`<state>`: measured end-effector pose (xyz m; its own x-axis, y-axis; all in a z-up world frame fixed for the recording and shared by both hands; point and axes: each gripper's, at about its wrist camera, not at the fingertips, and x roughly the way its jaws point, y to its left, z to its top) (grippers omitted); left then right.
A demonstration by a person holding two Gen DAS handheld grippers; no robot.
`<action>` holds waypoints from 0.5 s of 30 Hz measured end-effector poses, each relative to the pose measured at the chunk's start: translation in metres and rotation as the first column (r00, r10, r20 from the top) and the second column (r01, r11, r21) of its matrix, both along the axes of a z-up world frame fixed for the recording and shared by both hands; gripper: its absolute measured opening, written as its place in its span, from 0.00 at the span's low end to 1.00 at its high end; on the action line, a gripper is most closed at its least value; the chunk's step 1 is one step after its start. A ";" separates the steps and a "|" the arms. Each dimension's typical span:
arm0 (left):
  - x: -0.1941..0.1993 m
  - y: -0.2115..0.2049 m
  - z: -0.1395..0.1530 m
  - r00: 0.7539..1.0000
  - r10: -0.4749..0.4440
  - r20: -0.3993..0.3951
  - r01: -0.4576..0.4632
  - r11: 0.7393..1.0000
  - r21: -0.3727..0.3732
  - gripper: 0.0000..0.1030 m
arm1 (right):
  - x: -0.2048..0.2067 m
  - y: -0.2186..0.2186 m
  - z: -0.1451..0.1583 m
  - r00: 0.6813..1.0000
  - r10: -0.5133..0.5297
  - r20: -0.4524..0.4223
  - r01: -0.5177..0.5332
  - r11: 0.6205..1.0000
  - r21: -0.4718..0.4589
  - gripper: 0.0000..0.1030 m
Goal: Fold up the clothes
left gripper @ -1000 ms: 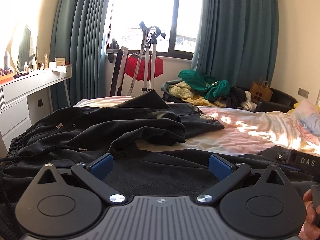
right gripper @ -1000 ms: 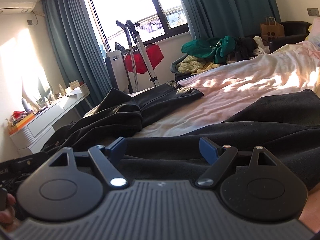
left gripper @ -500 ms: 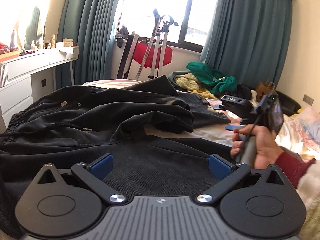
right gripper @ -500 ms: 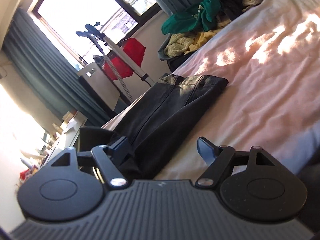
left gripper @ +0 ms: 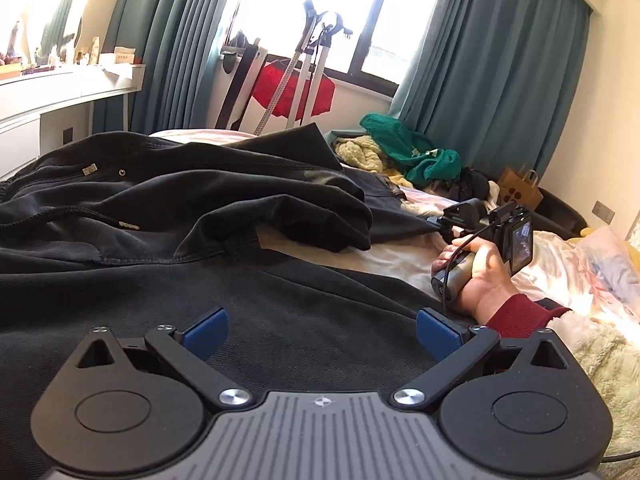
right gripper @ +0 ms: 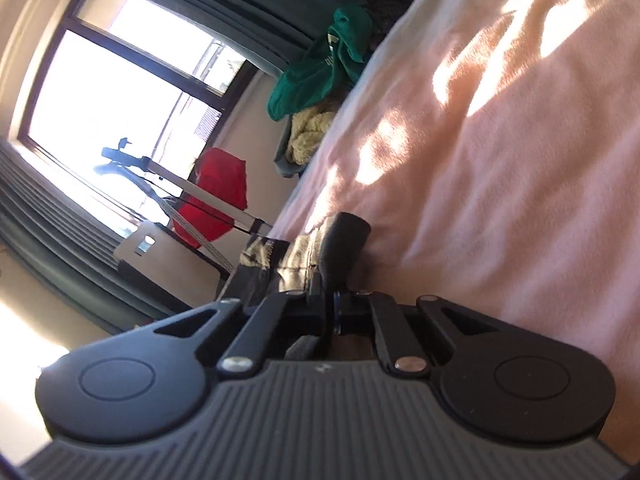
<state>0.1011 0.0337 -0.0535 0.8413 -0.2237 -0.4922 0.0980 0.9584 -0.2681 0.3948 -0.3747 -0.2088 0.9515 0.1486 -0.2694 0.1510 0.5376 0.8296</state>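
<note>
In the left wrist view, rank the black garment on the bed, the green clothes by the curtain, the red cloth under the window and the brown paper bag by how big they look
1. black garment, though it lies nearest the camera
2. green clothes and red cloth: look alike, not ranked
3. brown paper bag

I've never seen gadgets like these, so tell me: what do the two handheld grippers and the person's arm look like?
The left gripper has a ribbed grey body, two round black discs, black link arms with silver screws, and blue pads. The right gripper is built the same. Seen from the left camera, it has a grey handle with a black cable, gripped by a bare hand in a dark red cuff under a cream fleece sleeve.
</note>
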 end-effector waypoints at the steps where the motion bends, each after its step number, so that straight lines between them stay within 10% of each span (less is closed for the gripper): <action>1: 0.001 -0.001 -0.002 1.000 -0.003 -0.007 0.003 1.000 -0.003 0.98 | -0.007 0.000 0.006 1.000 0.005 0.017 -0.004 1.000 -0.024 0.06; 15: -0.014 -0.021 0.003 0.999 -0.029 0.042 0.027 0.999 0.043 0.98 | -0.103 -0.174 0.067 0.960 -0.280 0.024 0.279 0.943 -0.183 0.05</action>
<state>0.0871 0.0129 -0.0503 0.8556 -0.2270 -0.4653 0.1356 0.9656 -0.2218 0.2915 -0.5488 -0.1415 0.9471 -0.1753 -0.2689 0.3186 0.6161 0.7203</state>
